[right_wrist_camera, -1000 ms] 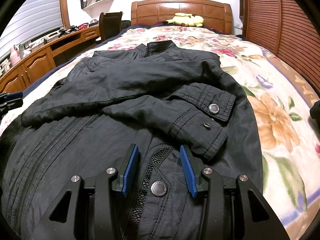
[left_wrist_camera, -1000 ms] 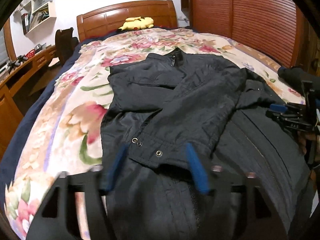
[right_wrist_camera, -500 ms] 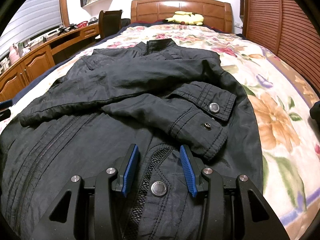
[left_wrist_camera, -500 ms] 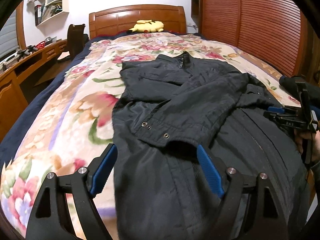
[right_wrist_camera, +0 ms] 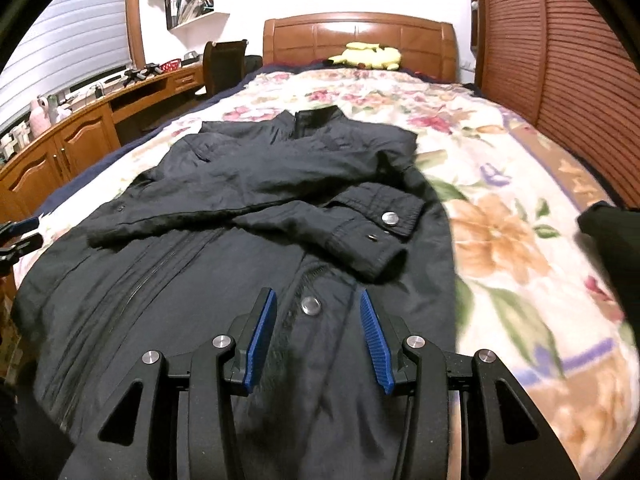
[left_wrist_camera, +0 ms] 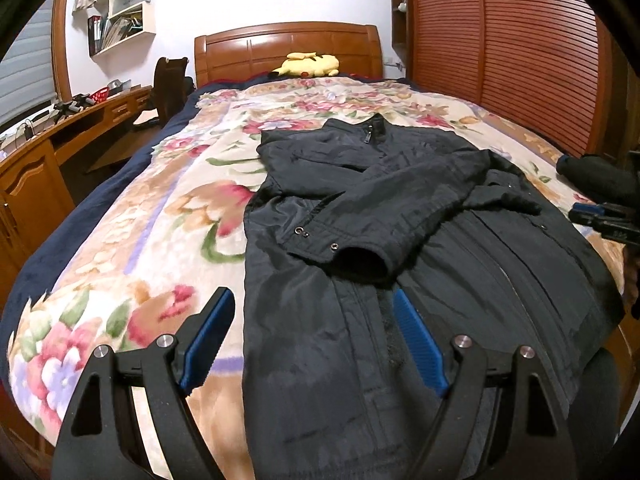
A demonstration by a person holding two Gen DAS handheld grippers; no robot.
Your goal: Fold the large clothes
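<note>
**Ana:** Bedroom with a wooden headboard (left_wrist_camera: 286, 46), and the bed (left_wrist_camera: 120, 240) under a flowered blanket is our folding surface. Where's the garment?

**Ben:** Lying face up along the bed: a dark jacket (left_wrist_camera: 360, 320), collar toward the headboard, hem toward us, both sleeves already crossed over the chest. The near sleeve (left_wrist_camera: 360, 232) ends in a snap cuff (right_wrist_camera: 380, 236) resting on the front panel.

**Ana:** So I'd judge the next fold is hem up to collar.

**Ben:** Likely. The left gripper (left_wrist_camera: 310, 344) hovers over the hem's left side, jaws spread wide, one straddling out over the blanket, nothing between them. The right gripper (right_wrist_camera: 316, 340) hangs above the front placket with its jaws about half open, empty too; a snap button (right_wrist_camera: 311, 305) shows in the gap.

**Ana:** How to do it well?

**Ben:** Pinch both hem corners through all layers, not just the top panel. Lift evenly, carry forward low so the crossed sleeves don't slide out, and land the hem square with the shoulders. The fabric looks slick, so grip deep.
</note>
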